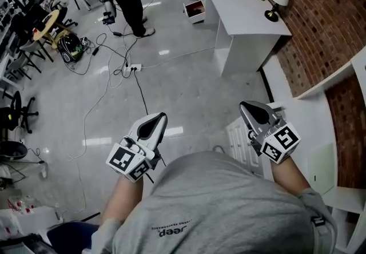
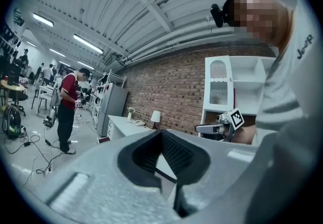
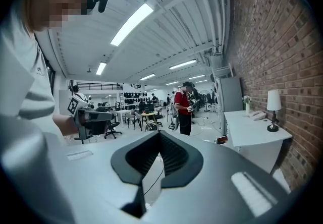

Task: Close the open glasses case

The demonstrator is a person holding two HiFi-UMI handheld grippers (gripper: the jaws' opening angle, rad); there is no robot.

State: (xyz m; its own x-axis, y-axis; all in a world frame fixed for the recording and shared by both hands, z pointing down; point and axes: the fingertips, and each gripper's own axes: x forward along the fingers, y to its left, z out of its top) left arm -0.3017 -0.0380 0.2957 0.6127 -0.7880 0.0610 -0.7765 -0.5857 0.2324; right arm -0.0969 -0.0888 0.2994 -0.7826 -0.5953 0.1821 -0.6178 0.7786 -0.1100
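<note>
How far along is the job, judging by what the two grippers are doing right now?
Done: nothing visible; no glasses case shows in any view. In hand: nothing; the left gripper and right gripper are both shut and empty, held out over the floor. Left: everything, from finding the case to closing it.

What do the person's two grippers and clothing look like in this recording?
Both the left gripper and right gripper have pale grey, tapering plastic shells, with dark ribbed pads lining the jaws. Each carries a white cube with black square markers. The person wears a grey T-shirt.
</note>
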